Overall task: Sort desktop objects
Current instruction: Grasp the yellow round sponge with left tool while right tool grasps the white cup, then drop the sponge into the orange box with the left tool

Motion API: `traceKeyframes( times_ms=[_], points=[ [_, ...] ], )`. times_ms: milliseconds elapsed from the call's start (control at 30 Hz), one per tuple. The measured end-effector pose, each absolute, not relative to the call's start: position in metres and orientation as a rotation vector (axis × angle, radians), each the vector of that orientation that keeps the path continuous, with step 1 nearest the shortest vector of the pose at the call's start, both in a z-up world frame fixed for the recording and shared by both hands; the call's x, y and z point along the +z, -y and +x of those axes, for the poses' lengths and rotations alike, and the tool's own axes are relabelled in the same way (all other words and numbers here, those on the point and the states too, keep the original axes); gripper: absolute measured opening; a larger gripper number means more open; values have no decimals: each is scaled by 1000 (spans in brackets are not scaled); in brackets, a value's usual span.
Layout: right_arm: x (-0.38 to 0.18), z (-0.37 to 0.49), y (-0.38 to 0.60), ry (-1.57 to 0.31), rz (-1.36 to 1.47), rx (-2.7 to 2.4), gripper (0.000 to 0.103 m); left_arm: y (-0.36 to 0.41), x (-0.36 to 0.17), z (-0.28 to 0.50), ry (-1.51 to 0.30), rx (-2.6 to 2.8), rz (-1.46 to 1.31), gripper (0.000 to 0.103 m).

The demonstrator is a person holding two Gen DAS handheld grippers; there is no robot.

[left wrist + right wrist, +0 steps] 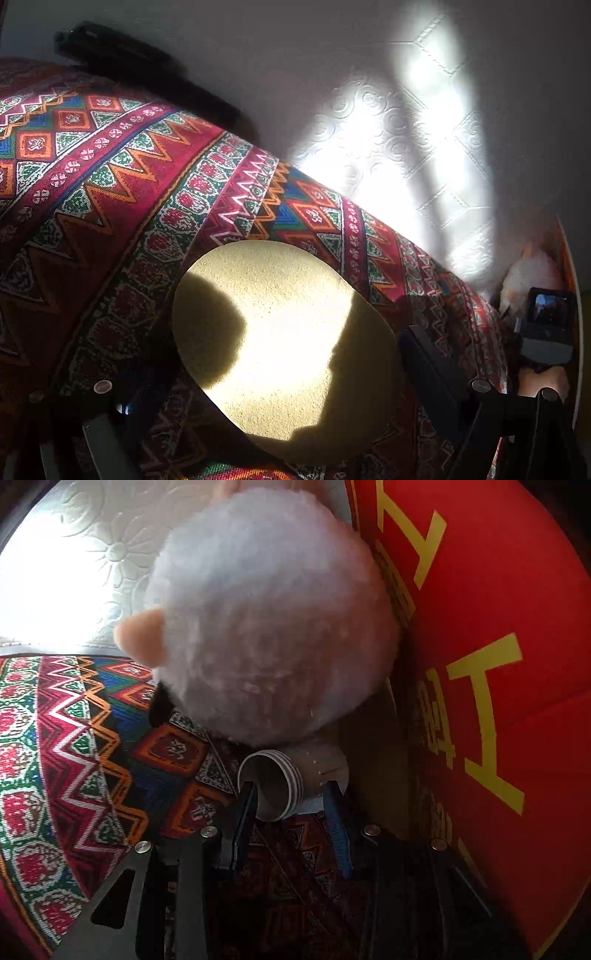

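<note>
In the left wrist view a round yellow cork coaster [284,347] lies flat on the patterned red cloth [122,192]. My left gripper [266,373] is open, its fingers on either side of the coaster, just above it. In the right wrist view a small brown paper cup [291,782] lies on its side under a big white plush toy [266,616]. My right gripper [291,794] has its fingers on either side of the cup, touching its rim and body. The right gripper's camera body [546,325] shows at the far right of the left wrist view.
A red box with yellow characters [498,664] stands close on the right of the cup. A white embossed wall [406,129] runs behind the table. A dark fuzzy object [147,70] lies along the far edge of the cloth.
</note>
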State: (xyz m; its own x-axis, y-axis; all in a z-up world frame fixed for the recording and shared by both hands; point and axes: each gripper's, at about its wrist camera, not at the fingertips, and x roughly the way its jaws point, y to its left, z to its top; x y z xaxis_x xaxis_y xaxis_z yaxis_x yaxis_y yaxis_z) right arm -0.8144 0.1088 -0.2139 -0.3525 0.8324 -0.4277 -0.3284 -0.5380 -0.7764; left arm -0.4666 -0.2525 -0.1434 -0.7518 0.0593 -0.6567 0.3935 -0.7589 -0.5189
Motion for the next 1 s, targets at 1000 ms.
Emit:
traceKeyframes(
  times_ms=[1000],
  points=[
    [-59, -325, -5, 357, -906, 3347, 5, 209, -61, -281, -1396, -2703, 847, 94]
  ],
)
